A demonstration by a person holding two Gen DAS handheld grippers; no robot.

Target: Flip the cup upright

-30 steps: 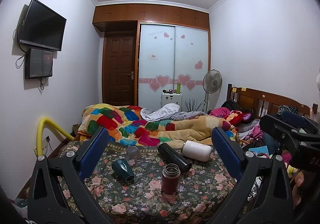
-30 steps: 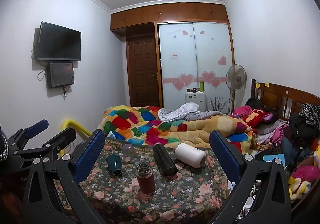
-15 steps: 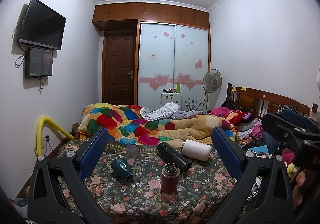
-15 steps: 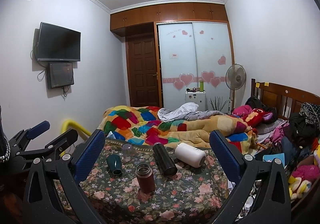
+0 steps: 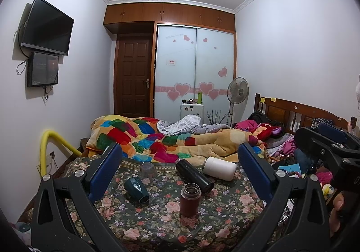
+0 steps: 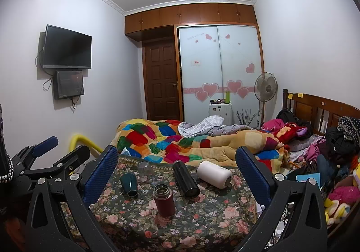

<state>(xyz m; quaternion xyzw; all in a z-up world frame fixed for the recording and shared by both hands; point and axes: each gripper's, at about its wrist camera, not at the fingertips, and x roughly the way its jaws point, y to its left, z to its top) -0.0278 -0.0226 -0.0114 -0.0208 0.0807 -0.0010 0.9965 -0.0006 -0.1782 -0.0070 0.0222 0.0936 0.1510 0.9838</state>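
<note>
On the floral tablecloth (image 5: 216, 225) a dark red flask (image 5: 190, 199) stands upright with its mouth open. A teal cup (image 5: 136, 189), a black flask (image 5: 194, 176) and a white flask (image 5: 219, 171) lie on their sides. A clear glass (image 5: 147, 170) stands mouth down at the back. The same items show in the right wrist view: red flask (image 6: 164, 199), teal cup (image 6: 128, 184), black flask (image 6: 185, 179), white flask (image 6: 213, 174), glass (image 6: 144, 168). My left gripper (image 5: 180, 168) and right gripper (image 6: 176, 167) are open, empty, and held back from the table.
A bed with a patchwork quilt (image 5: 157, 139) lies right behind the table. Clothes and toys (image 6: 333, 162) pile up at the right. A yellow padded rail (image 5: 51, 146) stands at the left. The right gripper's body (image 5: 326, 148) shows at the right of the left wrist view.
Both grippers have drifted very slightly; the objects on the table have not moved.
</note>
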